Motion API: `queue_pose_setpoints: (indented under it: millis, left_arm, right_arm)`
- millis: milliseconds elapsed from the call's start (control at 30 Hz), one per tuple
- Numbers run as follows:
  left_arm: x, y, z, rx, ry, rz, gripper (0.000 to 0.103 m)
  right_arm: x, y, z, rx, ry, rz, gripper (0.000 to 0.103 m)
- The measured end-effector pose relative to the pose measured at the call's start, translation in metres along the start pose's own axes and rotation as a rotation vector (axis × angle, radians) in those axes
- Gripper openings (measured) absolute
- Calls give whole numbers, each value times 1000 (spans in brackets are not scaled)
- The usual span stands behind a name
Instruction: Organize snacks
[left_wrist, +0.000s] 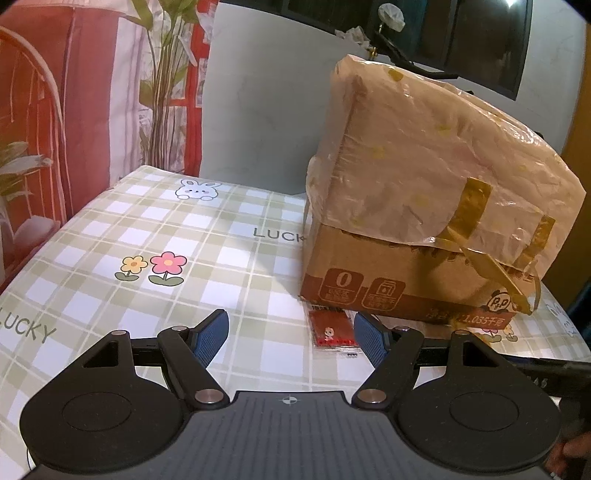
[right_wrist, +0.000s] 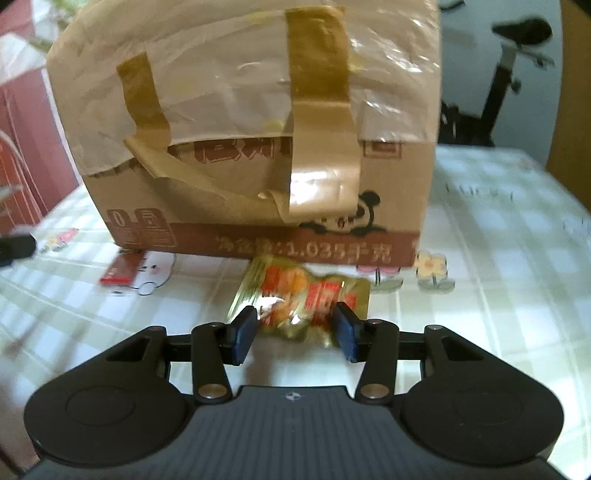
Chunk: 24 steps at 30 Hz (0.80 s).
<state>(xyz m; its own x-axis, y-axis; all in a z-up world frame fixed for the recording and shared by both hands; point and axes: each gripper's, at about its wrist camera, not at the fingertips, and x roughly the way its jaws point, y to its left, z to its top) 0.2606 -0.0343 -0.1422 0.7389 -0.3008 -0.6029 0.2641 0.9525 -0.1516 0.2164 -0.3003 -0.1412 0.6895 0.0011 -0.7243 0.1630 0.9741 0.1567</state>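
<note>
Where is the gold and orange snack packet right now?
In the right wrist view, the gold snack packet lies between the right tongs, just in front of the taped cardboard box on the checked tablecloth.

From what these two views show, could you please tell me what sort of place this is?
Most likely a room in a home: a checked tablecloth with rabbits and flowers, a taped cardboard box on it, a tall plant by patterned fabric, and what looks like an exercise bike behind.
</note>
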Motion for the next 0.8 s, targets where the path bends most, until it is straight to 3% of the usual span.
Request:
queue_pose_setpoints:
  millis: [100,167,233,367,533,800]
  left_arm:
    - [-3,1,0,-5,-7,-5,77]
    - [-4,2,-1,-11,-8,-5,77]
    - [-2,2,-2,-15,-2,-3,77]
    - [-1,-1,-3,-11,7,-8,76]
    - [-5,1,-4,-12,-1,-21,76]
    - [-2,1,-8,-14,17,-35,76]
  right_arm:
    - [0,-9,7,55,43,90,49]
    - [0,-12,14,-6,55,85,50]
    - [-3,-14,17,-107,43,74,60]
    - [-2,-25,21,-177,34,108,62]
    - [14,-36,25,-101,63,136,64]
    - [0,-21,15,40,126,177,64]
